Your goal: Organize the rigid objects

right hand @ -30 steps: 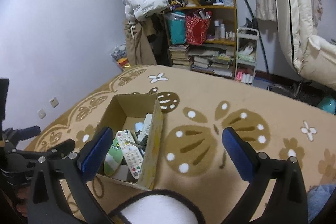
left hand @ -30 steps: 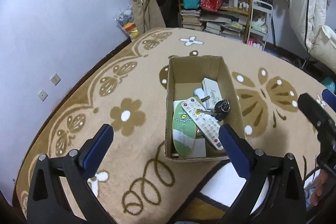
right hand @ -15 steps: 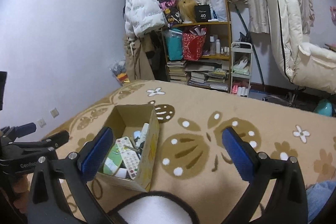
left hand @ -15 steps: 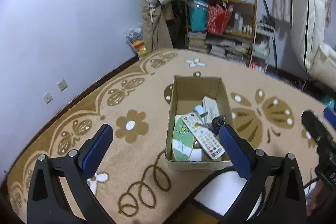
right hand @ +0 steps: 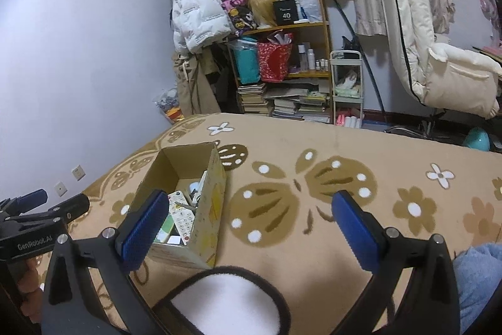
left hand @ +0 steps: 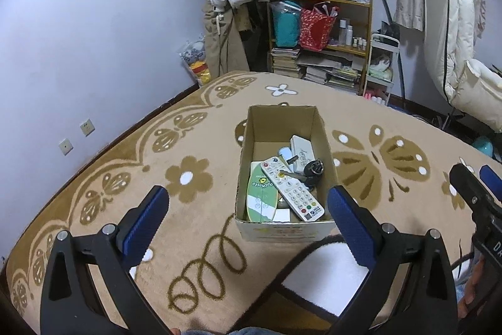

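The open brown cardboard box sits on the beige flower-patterned carpet, holding a white button-covered remote control, a green-and-white oval card, a white rectangular case and a dark key bunch. The remote lies slantwise from 11 to 5 o'clock across the card. The left gripper and right gripper both hover with fingers wide apart, empty.

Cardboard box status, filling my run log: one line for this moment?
cardboard box: holds remote, keys | left tool: open, empty | right tool: open, empty
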The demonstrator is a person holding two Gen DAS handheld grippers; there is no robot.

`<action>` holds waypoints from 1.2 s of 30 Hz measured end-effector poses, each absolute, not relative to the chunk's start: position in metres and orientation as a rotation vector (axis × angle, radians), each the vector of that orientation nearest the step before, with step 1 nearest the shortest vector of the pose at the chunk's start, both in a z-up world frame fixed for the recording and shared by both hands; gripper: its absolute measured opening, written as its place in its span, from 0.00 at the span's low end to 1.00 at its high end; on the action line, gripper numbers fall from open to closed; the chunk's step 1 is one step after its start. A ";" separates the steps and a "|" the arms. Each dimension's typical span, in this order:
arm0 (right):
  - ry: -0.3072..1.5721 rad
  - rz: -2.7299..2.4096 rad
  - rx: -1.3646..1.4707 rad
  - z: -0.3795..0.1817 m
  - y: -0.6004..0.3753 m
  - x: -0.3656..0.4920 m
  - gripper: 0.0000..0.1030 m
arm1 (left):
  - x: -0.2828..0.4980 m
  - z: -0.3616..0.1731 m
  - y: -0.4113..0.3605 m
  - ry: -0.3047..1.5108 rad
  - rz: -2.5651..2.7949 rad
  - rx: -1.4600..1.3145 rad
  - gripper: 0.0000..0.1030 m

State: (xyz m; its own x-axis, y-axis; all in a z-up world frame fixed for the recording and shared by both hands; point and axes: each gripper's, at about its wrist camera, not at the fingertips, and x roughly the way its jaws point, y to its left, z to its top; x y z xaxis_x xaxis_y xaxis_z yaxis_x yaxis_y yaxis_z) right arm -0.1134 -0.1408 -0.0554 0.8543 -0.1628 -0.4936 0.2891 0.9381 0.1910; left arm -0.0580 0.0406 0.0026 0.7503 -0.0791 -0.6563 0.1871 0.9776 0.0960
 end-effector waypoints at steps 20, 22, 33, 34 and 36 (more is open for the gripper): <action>0.489 -0.260 0.272 -0.058 -0.143 -0.112 1.00 | -0.058 0.009 0.039 0.686 -0.173 0.163 0.97; 0.489 -0.258 0.268 -0.058 -0.144 -0.113 1.00 | -0.058 0.010 0.039 0.687 -0.172 0.162 0.97; 0.480 -0.253 0.264 -0.057 -0.139 -0.111 1.00 | -0.057 0.010 0.040 0.687 -0.174 0.166 0.97; 0.480 -0.250 0.267 -0.057 -0.139 -0.110 1.00 | -0.057 0.010 0.040 0.683 -0.172 0.167 0.97; 0.479 -0.248 0.269 -0.056 -0.137 -0.109 1.00 | -0.057 0.010 0.039 0.683 -0.167 0.169 0.97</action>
